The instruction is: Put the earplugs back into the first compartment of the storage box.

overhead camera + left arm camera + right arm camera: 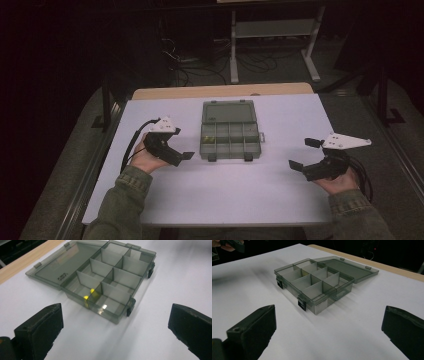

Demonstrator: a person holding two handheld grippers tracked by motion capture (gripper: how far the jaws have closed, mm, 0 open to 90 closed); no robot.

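A smoky transparent compartment box (229,140) lies in the middle of the white table (280,190), its lid (228,112) folded flat toward the far side. Two small yellow pieces (86,297) sit in a compartment near the box's left end, one against a divider. My left gripper (182,144) rests left of the box, open, with nothing between its jaws (115,332). My right gripper (304,154) is held well to the right of the box, open and empty as well (327,332). The box (314,281) has two black latches on its front wall.
A strip of wooden tabletop (222,91) shows beyond the white sheet. Behind it stand a metal frame (272,30) and floor cables (200,62) in the dark. The person's other hand (227,246) appears at the top left of the right gripper view.
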